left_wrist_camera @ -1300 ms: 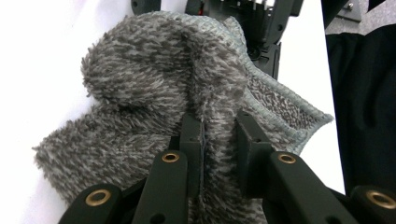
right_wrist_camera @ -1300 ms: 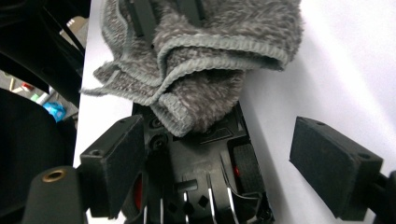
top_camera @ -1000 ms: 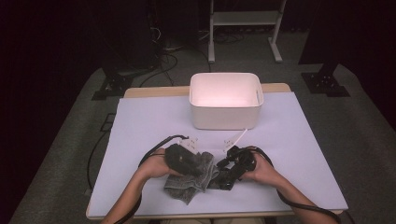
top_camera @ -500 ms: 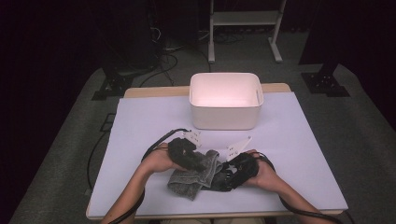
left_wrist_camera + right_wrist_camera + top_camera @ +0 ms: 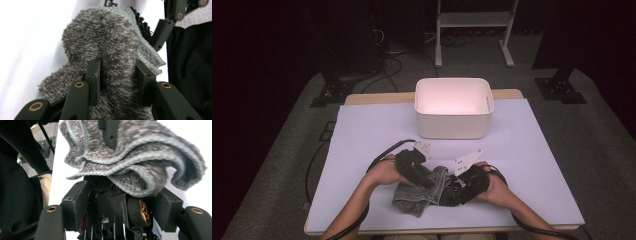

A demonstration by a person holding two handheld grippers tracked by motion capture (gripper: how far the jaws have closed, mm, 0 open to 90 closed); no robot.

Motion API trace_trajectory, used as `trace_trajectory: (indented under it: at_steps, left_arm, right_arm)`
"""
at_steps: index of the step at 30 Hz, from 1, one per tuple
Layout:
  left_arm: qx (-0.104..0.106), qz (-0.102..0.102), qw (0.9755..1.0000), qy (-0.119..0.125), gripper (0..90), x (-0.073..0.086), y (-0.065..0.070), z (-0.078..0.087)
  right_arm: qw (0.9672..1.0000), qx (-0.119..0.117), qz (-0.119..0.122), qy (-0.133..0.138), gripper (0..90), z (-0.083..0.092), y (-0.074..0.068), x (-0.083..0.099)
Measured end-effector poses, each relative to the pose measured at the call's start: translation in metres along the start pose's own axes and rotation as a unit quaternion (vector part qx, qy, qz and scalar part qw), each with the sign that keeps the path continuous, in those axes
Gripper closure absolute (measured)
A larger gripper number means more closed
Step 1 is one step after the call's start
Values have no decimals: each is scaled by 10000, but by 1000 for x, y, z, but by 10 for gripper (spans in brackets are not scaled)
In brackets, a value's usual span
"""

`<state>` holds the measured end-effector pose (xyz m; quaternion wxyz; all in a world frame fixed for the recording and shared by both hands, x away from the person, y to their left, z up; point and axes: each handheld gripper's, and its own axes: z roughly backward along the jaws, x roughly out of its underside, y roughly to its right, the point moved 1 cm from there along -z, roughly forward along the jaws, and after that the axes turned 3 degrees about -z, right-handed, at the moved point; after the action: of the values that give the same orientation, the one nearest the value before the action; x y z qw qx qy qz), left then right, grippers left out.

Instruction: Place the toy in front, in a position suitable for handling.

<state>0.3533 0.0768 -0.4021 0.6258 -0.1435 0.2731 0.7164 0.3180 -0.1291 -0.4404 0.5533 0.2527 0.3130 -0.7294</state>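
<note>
A grey terry towel (image 5: 412, 197) lies crumpled near the table's front edge. My left gripper (image 5: 424, 179) points down into it. In the left gripper view a fold of the towel (image 5: 105, 37) bulges between the jaws of my left gripper (image 5: 117, 67); they have just been opening, and a gap shows beside one pad. My right gripper (image 5: 451, 192) meets the towel from the right. Its jaws (image 5: 122, 202) have just been closing and now press on a black toy car (image 5: 112, 195) with a gold-rimmed wheel. The towel (image 5: 140, 152) drapes over the car.
A white plastic bin (image 5: 452, 127) stands at the back middle of the white table cover (image 5: 372, 130). Cables trail from both grippers toward the front edge. Dark floor, stands and cables surround the table.
My right gripper has slid slightly toward the table's near edge. The towel now lies more to the right, bunched against the right gripper. My left hand has stayed in place.
</note>
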Motion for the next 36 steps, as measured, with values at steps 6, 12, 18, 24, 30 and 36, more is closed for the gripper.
trace_trajectory:
  at_steps: [6, 12, 18, 24, 30, 36]
  left_arm:
    - [-125, -103, 9999, -4, 653, 10, 7, 0]
    - [-63, -41, 10000, -9, 652, 16, 7, -2]
    - [55, 222, 9997, -51, 554, 16, 4, -5]
    - [277, 544, 9981, -31, 450, 17, 1, -11]
    - [474, 835, 9954, -64, 364, 17, -3, -20]
    - [666, 817, 9944, -14, 437, 20, -5, -22]
  right_arm:
    - [9999, -25, -100, 45, 294, 3, 1, -1]
    - [9996, -61, -257, -42, 277, -6, 3, -1]
    - [9996, 34, -289, 22, 277, -6, 0, 1]
    - [9995, 223, -146, 162, 281, -4, -7, 5]
    - [9990, 381, 75, 217, 284, -3, -13, 6]
    - [9990, 383, 80, 212, 285, -3, -14, 6]
